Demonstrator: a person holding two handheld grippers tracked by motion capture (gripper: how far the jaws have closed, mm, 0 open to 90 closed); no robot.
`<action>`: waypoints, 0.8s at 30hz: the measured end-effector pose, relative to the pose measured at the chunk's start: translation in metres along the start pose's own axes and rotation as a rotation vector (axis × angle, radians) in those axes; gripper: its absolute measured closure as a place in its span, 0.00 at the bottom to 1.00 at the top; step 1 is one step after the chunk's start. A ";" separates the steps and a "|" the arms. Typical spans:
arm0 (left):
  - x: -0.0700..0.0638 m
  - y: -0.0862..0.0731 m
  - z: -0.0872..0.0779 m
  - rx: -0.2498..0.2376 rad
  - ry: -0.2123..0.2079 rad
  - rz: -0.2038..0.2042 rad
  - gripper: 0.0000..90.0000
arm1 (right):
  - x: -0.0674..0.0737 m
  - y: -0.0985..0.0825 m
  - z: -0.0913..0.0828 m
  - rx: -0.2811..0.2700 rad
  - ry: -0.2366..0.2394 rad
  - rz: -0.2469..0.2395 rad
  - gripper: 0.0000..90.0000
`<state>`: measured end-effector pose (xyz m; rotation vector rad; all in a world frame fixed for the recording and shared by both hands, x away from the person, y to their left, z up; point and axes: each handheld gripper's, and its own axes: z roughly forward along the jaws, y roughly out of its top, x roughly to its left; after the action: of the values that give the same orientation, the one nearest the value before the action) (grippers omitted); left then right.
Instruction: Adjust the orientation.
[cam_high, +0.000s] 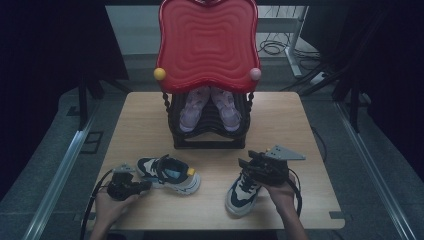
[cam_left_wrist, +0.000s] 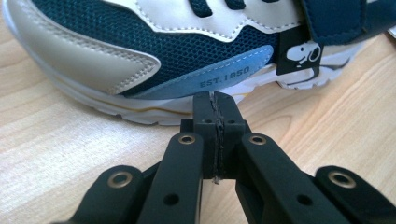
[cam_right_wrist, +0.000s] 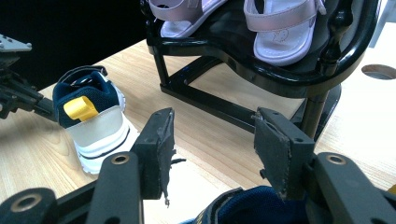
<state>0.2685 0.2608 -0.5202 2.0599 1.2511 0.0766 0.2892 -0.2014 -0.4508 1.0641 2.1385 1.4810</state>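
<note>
While left tongs (cam_left_wrist: 215, 100) press shut beside a sneaker (cam_left_wrist: 154, 51), right tongs (cam_right_wrist: 212, 140) gape wide

Black two-jaw left gripper (cam_left_wrist: 215, 100) with brass-ringed screw holes along matte linkage bars. Black right gripper (cam_right_wrist: 212, 140), pads (cam_right_wrist: 275, 154) worn and frayed. Grey three-cornered plate at one o'clock atop it. Black cables trailing toward six o'clock.

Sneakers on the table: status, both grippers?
Left gripper shut, empty, tips at the left sneaker's sole. Right gripper open, poised over the right sneaker's collar, not gripping. Black rack with pink sandals behind; nothing between.
</note>
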 end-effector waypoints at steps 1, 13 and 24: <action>0.001 0.001 0.000 -0.002 0.001 -0.002 0.99 | 0.000 0.000 0.000 0.002 0.001 0.001 0.54; 0.010 0.012 0.006 -0.007 0.019 -0.026 0.99 | 0.001 0.000 0.000 0.003 0.004 0.001 0.54; 0.015 0.020 0.012 -0.024 0.024 -0.041 0.99 | 0.002 0.000 0.001 0.004 0.005 -0.003 0.54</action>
<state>0.2964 0.2612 -0.5213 2.0178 1.3004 0.0973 0.2887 -0.1993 -0.4508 1.0589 2.1462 1.4806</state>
